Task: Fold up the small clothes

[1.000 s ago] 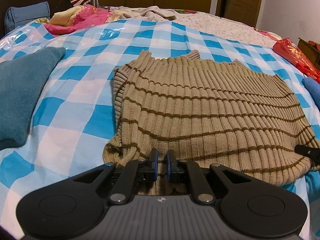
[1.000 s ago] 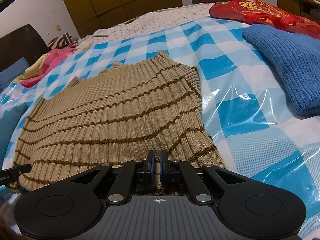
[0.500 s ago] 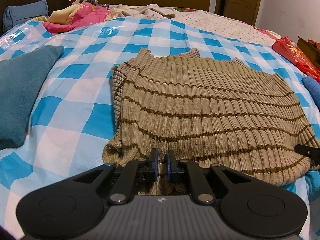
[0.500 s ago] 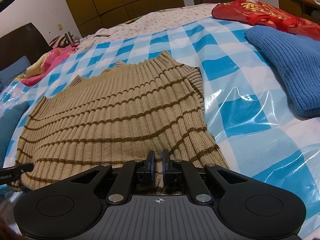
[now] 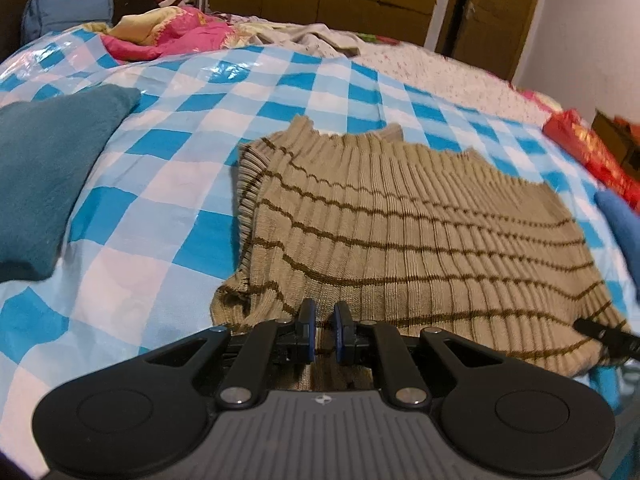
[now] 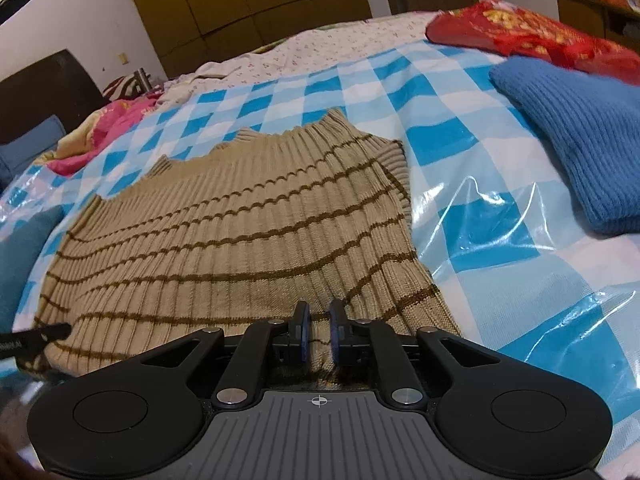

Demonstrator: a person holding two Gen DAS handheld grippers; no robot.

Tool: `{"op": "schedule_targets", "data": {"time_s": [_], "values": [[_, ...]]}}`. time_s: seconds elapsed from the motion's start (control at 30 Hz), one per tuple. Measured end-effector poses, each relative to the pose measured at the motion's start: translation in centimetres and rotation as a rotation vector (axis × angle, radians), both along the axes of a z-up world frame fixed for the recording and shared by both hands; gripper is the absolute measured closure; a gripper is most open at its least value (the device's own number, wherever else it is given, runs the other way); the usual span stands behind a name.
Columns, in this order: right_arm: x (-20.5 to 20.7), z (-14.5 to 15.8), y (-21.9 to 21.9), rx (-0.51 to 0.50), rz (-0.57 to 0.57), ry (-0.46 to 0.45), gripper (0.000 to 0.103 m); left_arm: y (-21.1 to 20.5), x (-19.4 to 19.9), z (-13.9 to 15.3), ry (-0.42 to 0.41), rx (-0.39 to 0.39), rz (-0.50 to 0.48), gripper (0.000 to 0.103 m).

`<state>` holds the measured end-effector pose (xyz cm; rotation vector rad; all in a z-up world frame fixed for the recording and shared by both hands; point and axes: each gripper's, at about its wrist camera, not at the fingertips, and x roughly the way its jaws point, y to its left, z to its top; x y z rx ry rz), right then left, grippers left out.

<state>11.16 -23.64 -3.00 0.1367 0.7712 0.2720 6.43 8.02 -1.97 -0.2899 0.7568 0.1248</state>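
A beige ribbed sweater with brown stripes [image 5: 400, 240] lies flat on the blue-checked plastic sheet [image 5: 140, 240], its hem toward me. My left gripper [image 5: 323, 330] is shut on the near left part of the hem, with knit bunched between the blue pads. At the near right part of the hem, my right gripper [image 6: 318, 330] has its jaws opening; the sweater [image 6: 240, 240] edge still lies in the gap, and the pads look to stand just off it. Each view shows the other gripper's tip at the hem's far corner.
A folded teal garment [image 5: 48, 184] lies left of the sweater. A folded blue knit [image 6: 580, 132] and a red bag [image 6: 540, 36] lie to the right. A pink blanket [image 5: 168, 36] and loose bedding sit at the far end, before brown wardrobes.
The right gripper's pads have drawn apart a little on the hem. The left gripper has rolled slightly and keeps its grip. The sweater lies as before.
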Motion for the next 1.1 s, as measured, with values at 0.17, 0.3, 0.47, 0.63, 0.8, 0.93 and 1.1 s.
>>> {"op": "schedule_targets", "data": {"time_s": [0.17,0.3,0.47,0.63,0.8,0.93,1.1], "values": [[-0.9,0.4,0.6,-0.042,0.011,-0.041,0.09,1.6,-1.7,1.3,-0.06,-0.057,0.059,0.075],[-1.3,0.7,0.8,-0.06,0.014,-0.063,0.09,2.9,-2.9,2.2,-0.083,-0.037,0.105,0.071],[-1.5,0.8,1.2,-0.082,0.014,-0.085,0.089,4.7,-2.9,1.3,-0.036,-0.126,0.141,0.065],[-2.5,2.3,2.0,-0.068,0.044,-0.131,0.087,3.7,-2.5,1.0,0.002,-0.138,0.069,0.064],[-2.5,4.0,4.8,-0.018,0.163,-0.097,0.083,3.9,-2.8,0.9,0.006,-0.172,0.093,0.063],[-1.3,5.8,9.5,-0.008,0.317,-0.087,0.078,4.1,-3.4,0.9,-0.011,-0.194,0.112,0.058],[1.4,7.3,16.3,-0.022,0.472,-0.036,0.075,4.7,-4.3,1.3,-0.063,-0.183,0.17,0.055]]}}
